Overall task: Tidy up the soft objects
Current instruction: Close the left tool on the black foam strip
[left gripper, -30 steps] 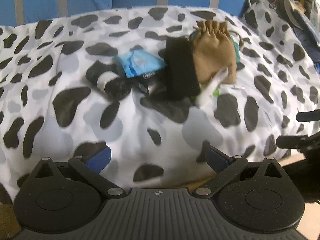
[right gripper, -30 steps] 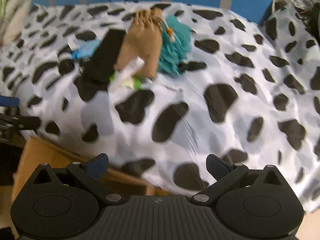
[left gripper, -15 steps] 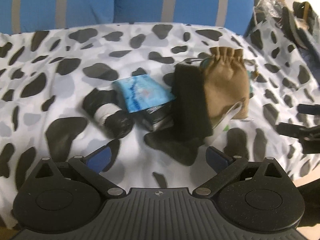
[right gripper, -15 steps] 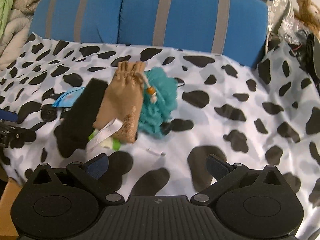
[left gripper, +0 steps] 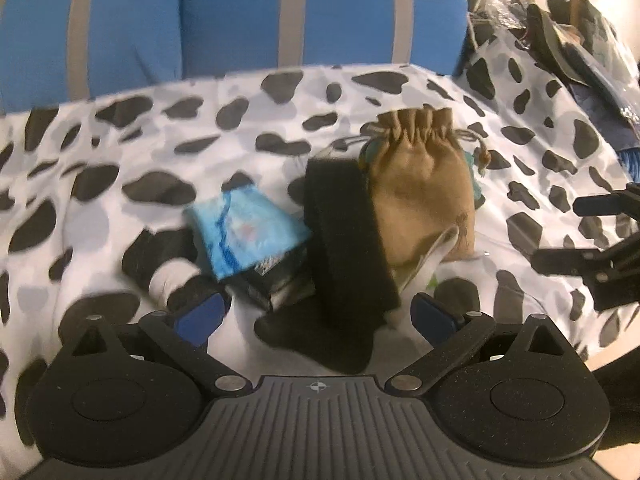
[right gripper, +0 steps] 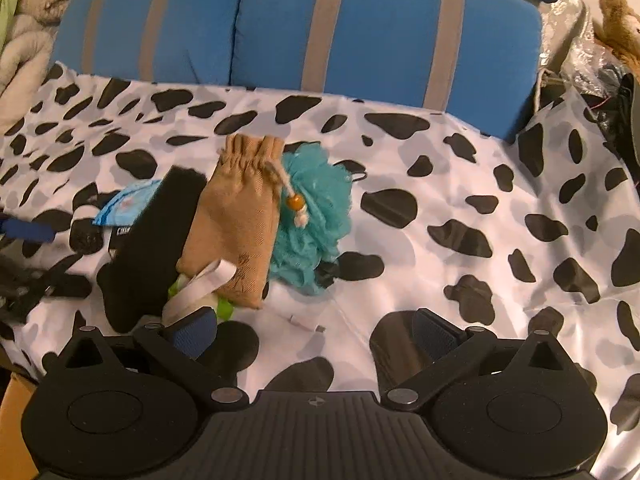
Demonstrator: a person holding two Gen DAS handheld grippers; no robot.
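A pile of soft things lies on the cow-print sheet. A tan drawstring pouch leans on a black foam strip. A blue tissue pack and a black-and-white roll lie to the left. In the right wrist view the pouch covers part of a teal bath pouf; a white strap and green item stick out below. My left gripper is open and empty, close in front of the foam strip. My right gripper is open and empty, just below the pile.
Blue cushions with grey stripes stand behind the sheet. Bags, plastic and a plush toy are piled at the far right. Folded blankets sit at the far left. A cardboard box edge shows below the sheet's front edge.
Both grippers have moved forward over the sheet toward the pile, which now sits larger and nearer the fingers. Both stay open. The objects have not moved.
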